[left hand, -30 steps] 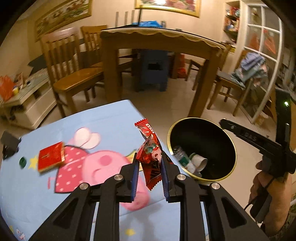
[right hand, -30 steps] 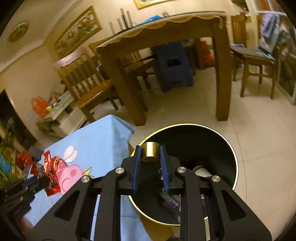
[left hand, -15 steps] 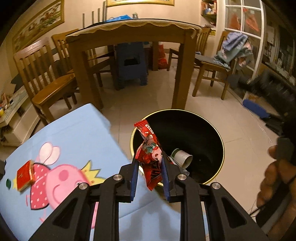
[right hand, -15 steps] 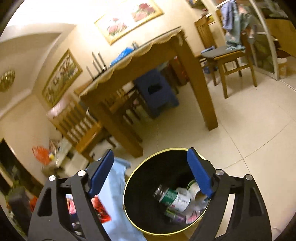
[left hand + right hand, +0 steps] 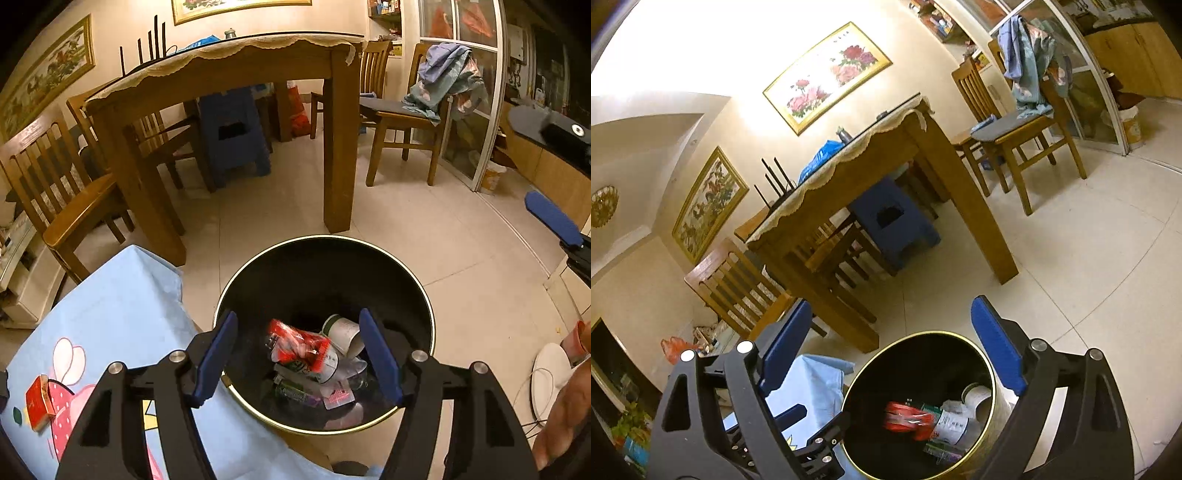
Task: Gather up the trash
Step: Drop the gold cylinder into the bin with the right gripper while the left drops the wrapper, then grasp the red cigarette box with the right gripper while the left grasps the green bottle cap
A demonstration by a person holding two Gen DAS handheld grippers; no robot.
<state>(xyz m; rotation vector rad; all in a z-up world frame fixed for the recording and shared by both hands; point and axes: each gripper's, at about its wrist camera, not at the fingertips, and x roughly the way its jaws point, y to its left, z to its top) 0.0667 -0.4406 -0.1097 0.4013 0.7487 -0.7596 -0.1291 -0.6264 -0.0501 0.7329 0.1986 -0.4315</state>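
Observation:
A round black trash bin (image 5: 424, 291) with a gold rim stands on the floor beside a low table with a blue cartoon cloth (image 5: 122, 306). My left gripper (image 5: 297, 356) hovers over the bin, its jaws opening with nothing between the pads. The red snack wrapper (image 5: 299, 345) lies loose in the bin on a paper cup, a bottle and other trash. A small red box (image 5: 38, 402) rests on the cloth at the left. My right gripper (image 5: 897, 347) is above and behind the bin (image 5: 871, 384), jaws opening wide and empty; the red wrapper (image 5: 908, 419) shows inside.
A wooden dining table (image 5: 229, 74) with chairs (image 5: 62, 184) and a blue stool (image 5: 232, 136) stands beyond the bin. A chair draped with clothes (image 5: 439, 85) is at the right, by a glass door. A person's hand (image 5: 565, 402) shows at the lower right.
My left gripper carried the red wrapper from the table to over the bin and let it go; it now lies inside. My right gripper dropped the small gold cap, opened wide and tilted up.

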